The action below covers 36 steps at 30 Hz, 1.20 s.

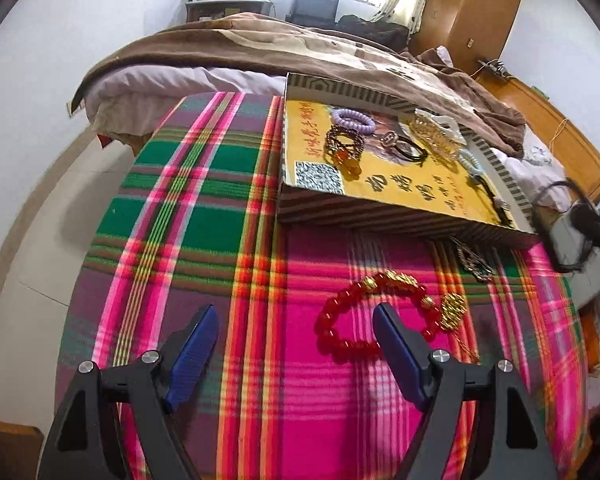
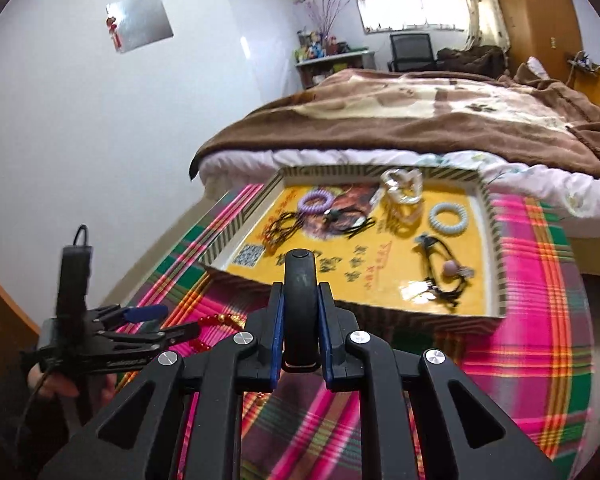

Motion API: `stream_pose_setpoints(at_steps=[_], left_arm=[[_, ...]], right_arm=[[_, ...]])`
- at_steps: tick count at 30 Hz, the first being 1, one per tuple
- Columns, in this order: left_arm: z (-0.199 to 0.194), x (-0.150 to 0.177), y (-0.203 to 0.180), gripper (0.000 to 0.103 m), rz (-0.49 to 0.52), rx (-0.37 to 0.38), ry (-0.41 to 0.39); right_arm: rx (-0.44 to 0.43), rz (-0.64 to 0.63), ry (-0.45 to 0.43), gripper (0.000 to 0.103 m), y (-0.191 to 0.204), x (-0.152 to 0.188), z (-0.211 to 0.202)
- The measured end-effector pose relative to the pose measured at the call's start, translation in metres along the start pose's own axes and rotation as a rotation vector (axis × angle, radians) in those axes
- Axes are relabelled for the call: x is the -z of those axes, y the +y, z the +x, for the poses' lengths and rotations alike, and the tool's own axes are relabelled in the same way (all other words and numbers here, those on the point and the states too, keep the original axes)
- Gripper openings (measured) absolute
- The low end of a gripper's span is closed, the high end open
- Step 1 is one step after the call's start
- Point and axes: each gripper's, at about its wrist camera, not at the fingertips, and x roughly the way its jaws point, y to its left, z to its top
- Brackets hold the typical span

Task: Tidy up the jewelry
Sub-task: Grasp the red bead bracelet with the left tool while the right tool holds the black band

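A red bead bracelet (image 1: 328, 320) with gold charms lies on the plaid cloth, and also shows in the right wrist view (image 2: 216, 319). My left gripper (image 1: 296, 312) hangs open just above it, its right finger over the loop; from the other hand it appears low at the left (image 2: 172, 322). My right gripper (image 2: 300, 288) is shut on a black oblong band-like piece (image 2: 300, 320), held upright in front of the striped tray (image 2: 420, 318). The yellow-floored tray (image 1: 380, 208) holds a purple coil tie (image 1: 354, 120), a pale blue coil tie (image 2: 448, 218), clear clips and black ties.
A dark metal pendant (image 1: 474, 260) lies on the cloth beside the tray's near wall. Behind the tray is a bed with a brown blanket (image 2: 420, 120). A wooden wardrobe (image 1: 468, 4) stands at the back right. The plaid cloth (image 1: 188, 220) stretches left of the tray.
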Motion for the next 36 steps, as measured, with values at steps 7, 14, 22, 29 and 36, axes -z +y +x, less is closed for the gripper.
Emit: stream_pose_setpoints(at_steps=[7,14,22,29,36], left_arm=[[0.010,-0.006,-0.010,0.079,0.050,-0.023,0.012],[0.022,-0.011,-0.028,0.079,0.171,-0.080,0.029],[0.027,-0.015,-0.032,0.079,0.187,-0.074,0.021],[0.021,-0.010,-0.047,0.037,0.278,-0.021,0.019],[0.019,-0.008,-0.052,0.010,0.285,-0.024,0.008]], right_arm=[[0.027,0.038,-0.023,0.015,-0.016,0.003,-0.011],[0.029,0.054,-0.027,0.015,-0.022,0.007,-0.014],[0.018,0.057,-0.030,0.015,-0.023,0.009,-0.016],[0.013,0.070,-0.022,0.015,-0.026,0.012,-0.012],[0.014,0.069,-0.023,0.015,-0.026,0.013,-0.014]])
